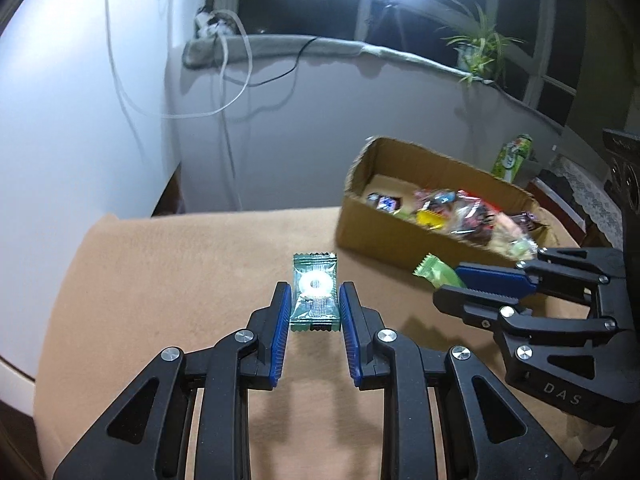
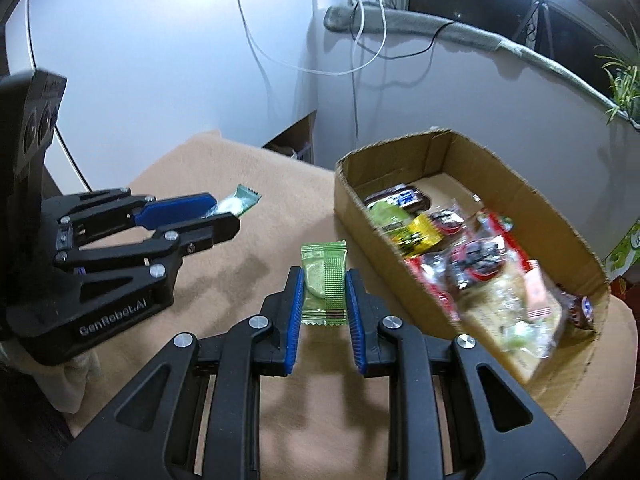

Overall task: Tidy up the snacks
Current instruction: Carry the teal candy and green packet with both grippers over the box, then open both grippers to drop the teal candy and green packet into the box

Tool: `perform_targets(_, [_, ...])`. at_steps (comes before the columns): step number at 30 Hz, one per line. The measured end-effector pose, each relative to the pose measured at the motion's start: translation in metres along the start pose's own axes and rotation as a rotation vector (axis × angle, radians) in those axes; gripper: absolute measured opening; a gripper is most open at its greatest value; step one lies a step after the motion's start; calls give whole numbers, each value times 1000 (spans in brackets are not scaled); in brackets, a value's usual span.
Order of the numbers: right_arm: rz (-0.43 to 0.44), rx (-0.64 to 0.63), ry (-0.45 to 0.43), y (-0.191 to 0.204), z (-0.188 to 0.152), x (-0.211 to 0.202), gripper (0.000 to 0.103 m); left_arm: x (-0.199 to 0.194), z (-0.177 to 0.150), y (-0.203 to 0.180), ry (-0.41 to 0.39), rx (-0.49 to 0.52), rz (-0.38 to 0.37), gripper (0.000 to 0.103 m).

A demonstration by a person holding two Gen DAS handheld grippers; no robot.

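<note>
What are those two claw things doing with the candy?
A person is tidying snacks with a claw in each hand. The left gripper is pinching a clear teal-green mint candy. The right gripper is pinching a light green snack packet. Both are held above the tan blanket. Beside them a cardboard box already holds a pile of other wrapped snacks. Neither of the two candies is in the box yet.
</note>
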State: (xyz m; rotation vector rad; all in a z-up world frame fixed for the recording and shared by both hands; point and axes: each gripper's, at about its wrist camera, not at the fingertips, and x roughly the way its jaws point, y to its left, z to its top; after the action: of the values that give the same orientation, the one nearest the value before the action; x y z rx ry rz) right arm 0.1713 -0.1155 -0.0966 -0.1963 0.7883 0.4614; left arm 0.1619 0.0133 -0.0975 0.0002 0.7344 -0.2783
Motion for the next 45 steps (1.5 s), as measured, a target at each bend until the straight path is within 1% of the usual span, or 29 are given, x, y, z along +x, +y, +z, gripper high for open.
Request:
perform_targets(13, [-57,42,-47,-43,12,-26,22,-2,18,-18,-29,22,-23,23])
perform_targets(24, [-112,111,-45,-100,16,-32,22,10,46,-42,-38,61,-42,23])
perform_targets(27, [-115,135,-40,-115,17,-31,22,17,55,-49,-32,66,-57,23])
perform_targets(33, [-122,154,-34,-137,24,-26,22,33,69,-59,-13,80,-63,23])
perform_targets(37, [-109,178,-29,-151,29,-19,22,44,81,-61,-8,63,-71,23])
perform_targets(45, [-88,213,-3,-173,30,3,22,67,92,-77,10,91,-73,23])
